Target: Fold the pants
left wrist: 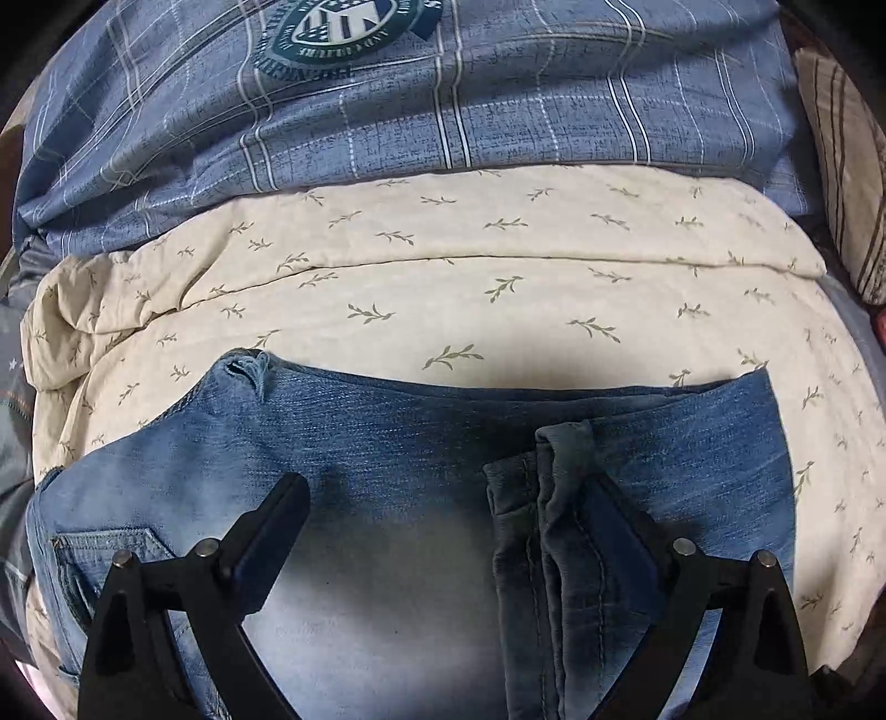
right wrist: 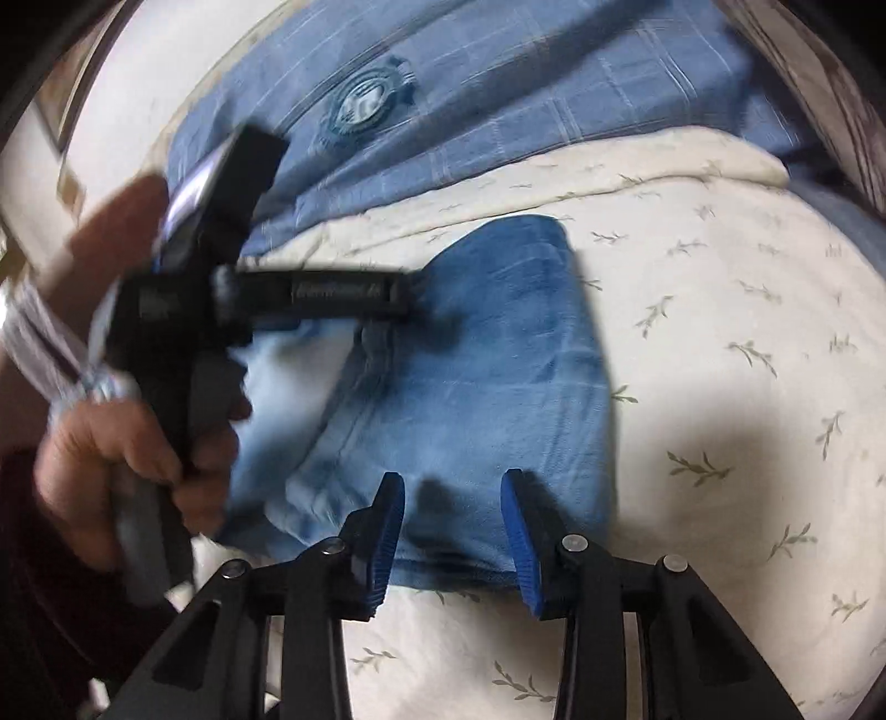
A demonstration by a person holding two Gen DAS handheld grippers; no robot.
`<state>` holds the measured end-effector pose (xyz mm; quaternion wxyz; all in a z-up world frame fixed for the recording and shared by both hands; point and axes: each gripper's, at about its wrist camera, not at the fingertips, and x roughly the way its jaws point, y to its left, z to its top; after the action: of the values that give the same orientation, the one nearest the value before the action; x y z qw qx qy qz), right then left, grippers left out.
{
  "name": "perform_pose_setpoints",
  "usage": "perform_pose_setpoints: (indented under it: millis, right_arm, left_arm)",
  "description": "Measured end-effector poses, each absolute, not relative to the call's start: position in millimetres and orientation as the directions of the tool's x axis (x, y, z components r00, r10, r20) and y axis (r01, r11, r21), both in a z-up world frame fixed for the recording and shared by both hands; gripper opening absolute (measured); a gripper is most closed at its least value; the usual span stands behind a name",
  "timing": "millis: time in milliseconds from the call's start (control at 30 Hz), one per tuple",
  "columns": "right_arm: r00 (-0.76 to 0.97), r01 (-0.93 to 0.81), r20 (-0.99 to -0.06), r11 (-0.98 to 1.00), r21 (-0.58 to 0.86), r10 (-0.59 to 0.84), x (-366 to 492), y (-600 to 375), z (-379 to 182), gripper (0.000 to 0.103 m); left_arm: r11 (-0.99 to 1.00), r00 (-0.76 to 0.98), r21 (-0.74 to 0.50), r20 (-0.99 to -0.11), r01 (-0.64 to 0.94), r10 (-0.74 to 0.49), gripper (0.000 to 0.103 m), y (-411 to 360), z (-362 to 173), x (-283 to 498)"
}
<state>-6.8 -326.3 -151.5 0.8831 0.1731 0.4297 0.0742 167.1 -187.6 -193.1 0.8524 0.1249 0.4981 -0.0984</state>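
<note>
Folded blue jeans (left wrist: 387,443) lie flat on a cream leaf-print quilt (left wrist: 498,288). My left gripper (left wrist: 446,487) is open wide just above them. A folded leg hem (left wrist: 554,498) lies against the inside of its right finger, and a back pocket (left wrist: 111,548) shows by the left finger. In the right wrist view the jeans (right wrist: 498,360) form a compact bundle. My right gripper (right wrist: 454,493) hovers open over their near edge, and its blue pads (right wrist: 390,526) press on nothing. A hand (right wrist: 127,443) holds the left tool at the bundle's left side.
A blue plaid duvet (left wrist: 498,111) with a round green badge (left wrist: 343,33) lies bunched behind the quilt. A striped pillow (left wrist: 847,166) sits at the far right. In the right wrist view the cream quilt (right wrist: 720,387) extends to the right of the jeans.
</note>
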Motion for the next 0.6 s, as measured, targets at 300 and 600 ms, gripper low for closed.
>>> perform_pose_setpoints:
  millis: [300,600]
  right_arm:
    - [0.712,0.047,-0.633,0.88,0.473,0.303,-10,-350,-132,0.039]
    - [0.645,0.108,-0.713,0.891,0.442,0.275,36,-327,-145,0.039]
  left_arm:
    - [0.955,0.51,0.083,-0.857,0.284,-0.077,0.098,-145,-172,133]
    - [0.985,0.566,0.044,-0.822,0.166,-0.059,0.098,-43,-142,82]
